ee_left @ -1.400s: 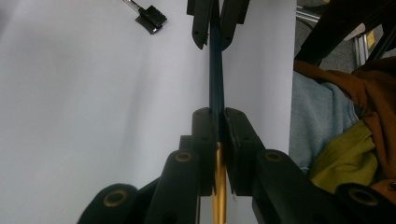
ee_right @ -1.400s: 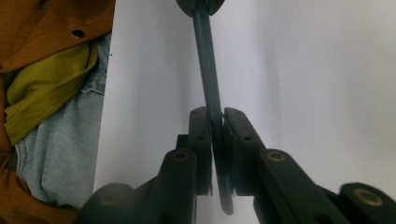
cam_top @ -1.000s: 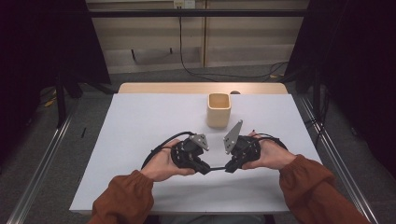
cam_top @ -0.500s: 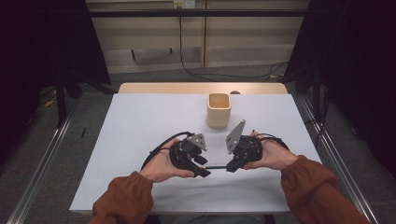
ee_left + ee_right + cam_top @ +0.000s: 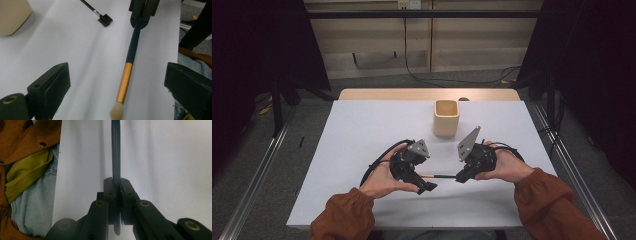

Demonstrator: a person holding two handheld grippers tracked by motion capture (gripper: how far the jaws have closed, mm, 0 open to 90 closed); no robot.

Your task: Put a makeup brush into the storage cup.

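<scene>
A makeup brush [image 5: 132, 47] with a dark handle, a gold ferrule and a pale tuft hangs just above the white table [image 5: 362, 130]. My right gripper [image 5: 116, 182] is shut on its dark handle [image 5: 115, 157]; in the high view that gripper [image 5: 459, 177] sits right of centre. My left gripper [image 5: 118, 75] is open wide, its jaws on either side of the ferrule and apart from it. In the high view the left gripper [image 5: 426, 181] faces the right one, with the brush [image 5: 439, 176] spanning the gap between them.
A beige square cup [image 5: 446, 117] stands upright behind the grippers, mid-table. A small black flat-headed brush [image 5: 103, 19] lies on the table beyond the held brush. The person's orange sleeves [image 5: 347, 220] rest near the front edge.
Both hands stay almost in place. The left gripper has turned slightly, its jaws now lower and nearer the front edge; the brush still runs between the two grippers.
</scene>
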